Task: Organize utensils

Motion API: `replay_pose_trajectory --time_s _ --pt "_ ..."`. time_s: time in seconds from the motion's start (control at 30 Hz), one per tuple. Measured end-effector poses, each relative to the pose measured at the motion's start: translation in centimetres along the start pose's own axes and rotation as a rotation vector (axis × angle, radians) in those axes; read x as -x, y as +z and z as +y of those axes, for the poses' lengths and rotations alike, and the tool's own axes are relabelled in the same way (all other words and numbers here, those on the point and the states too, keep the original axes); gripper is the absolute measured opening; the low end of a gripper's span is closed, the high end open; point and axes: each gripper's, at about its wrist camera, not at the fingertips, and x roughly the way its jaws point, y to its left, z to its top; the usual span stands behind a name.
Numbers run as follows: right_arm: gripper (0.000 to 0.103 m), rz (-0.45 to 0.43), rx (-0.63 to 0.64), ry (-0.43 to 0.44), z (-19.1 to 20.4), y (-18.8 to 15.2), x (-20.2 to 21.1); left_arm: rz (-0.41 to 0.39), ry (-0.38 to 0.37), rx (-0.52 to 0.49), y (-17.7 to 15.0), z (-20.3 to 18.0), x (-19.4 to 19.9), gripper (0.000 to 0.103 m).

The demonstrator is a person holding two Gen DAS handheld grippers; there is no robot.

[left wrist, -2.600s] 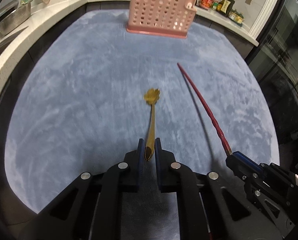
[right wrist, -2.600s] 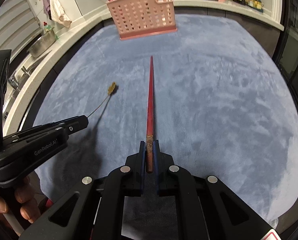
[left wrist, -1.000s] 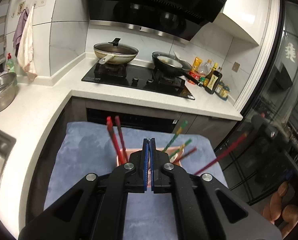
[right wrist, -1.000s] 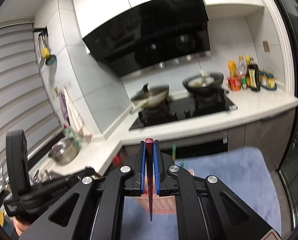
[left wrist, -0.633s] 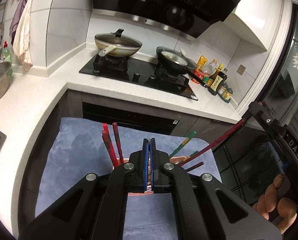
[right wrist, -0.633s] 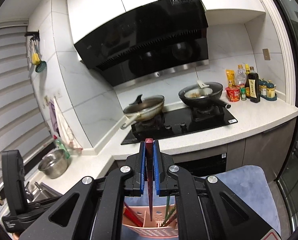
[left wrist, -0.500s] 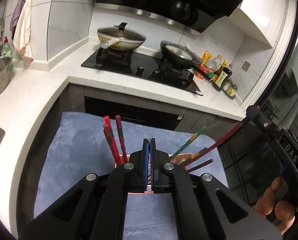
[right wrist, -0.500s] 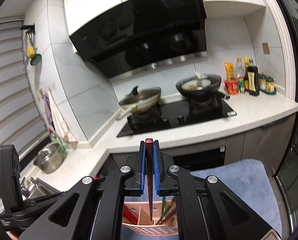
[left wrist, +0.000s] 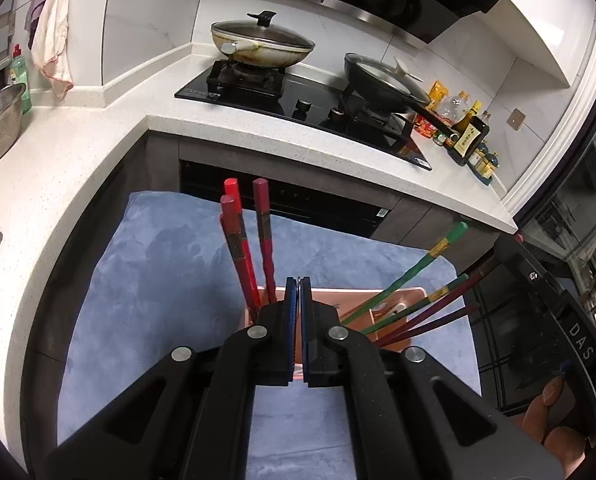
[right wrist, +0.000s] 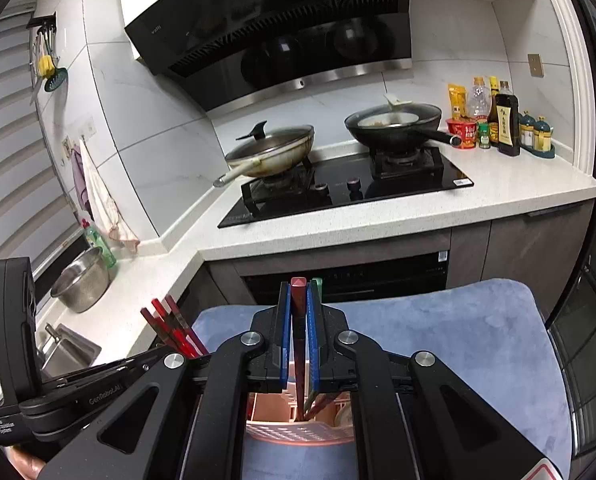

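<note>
While descending over the pink holder [left wrist: 377, 294], logging the left view first: left claw [left wrist: 299, 320] staying pressed shut, blue pads all but touching. Not seeing the gold spoon between them, so unable to tell whether still gripping it. Holder rim now sitting directly ahead of the tips and just below, against lower and further off a second ago. Red chopsticks [left wrist: 238, 248] standing just left of the tips, green chopsticks [left wrist: 417, 276] leaning out to the right.

Right view: right claw [right wrist: 298, 320] clamping a dark red chopstick [right wrist: 298, 292], upper end poking above the pads. Lower end now appearing to reach into the holder directly beneath, instead of hanging above it as half a second ago. Judging insertion nearly done, with loosening the grip likely coming next.
</note>
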Motion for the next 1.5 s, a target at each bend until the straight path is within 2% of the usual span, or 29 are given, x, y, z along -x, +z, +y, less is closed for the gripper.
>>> replay_pose_trajectory --time_s 0.07,0.13,0.23,0.57,0.7,0.77,0.9,0.97,1.07,1.17,1.27,1.47,1.5 --pt "0.008 0.011 -0.004 -0.002 -0.1 -0.2 -0.3 -0.009 0.01 0.008 -0.1 0.2 0.1 0.003" --pt "0.01 0.01 -0.008 -0.008 -0.2 -0.4 -0.3 -0.012 0.017 0.012 -0.1 0.3 0.1 0.014" --pt "0.013 0.014 -0.009 -0.007 -0.2 -0.5 -0.2 -0.028 0.045 0.003 -0.3 0.3 0.4 0.025" --pt "0.018 0.024 0.009 -0.017 0.0 -1.6 1.6 -0.063 0.098 -0.026 -1.6 0.1 2.2 0.029" --pt "0.019 0.046 0.016 -0.02 0.0 -2.9 2.8 -0.085 0.126 -0.046 -2.5 -0.2 3.5 0.036" --pt "0.024 0.056 0.029 -0.028 0.1 -3.5 3.4 -0.092 0.132 -0.053 -3.0 -0.3 4.2 0.037" --pt "0.027 0.078 0.048 -0.034 0.5 -5.0 4.8 -0.1 0.153 -0.065 -4.3 -0.6 5.5 0.042" --pt "0.033 0.092 0.059 -0.04 0.7 -5.8 5.6 -0.109 0.169 -0.077 -5.0 -0.7 6.1 0.045" --pt "0.035 0.097 0.076 -0.051 1.1 -7.0 6.7 -0.114 0.184 -0.092 -6.0 -1.0 6.8 0.046" --pt "0.038 0.114 0.083 -0.057 1.3 -8.2 7.6 -0.12 0.193 -0.094 -7.1 -1.2 7.5 0.058" --pt "0.047 0.128 0.075 -0.06 1.4 -9.3 8.3 -0.118 0.201 -0.109 -8.2 -1.6 7.9 0.059" --pt "0.055 0.148 0.107 -0.09 1.9 -11.2 9.5 -0.097 0.206 -0.108 -9.9 -1.6 8.2 0.06" --pt "0.055 0.15 0.108 -0.095 1.9 -11.4 9.7 -0.096 0.21 -0.107 -10.2 -1.6 8.3 0.064"
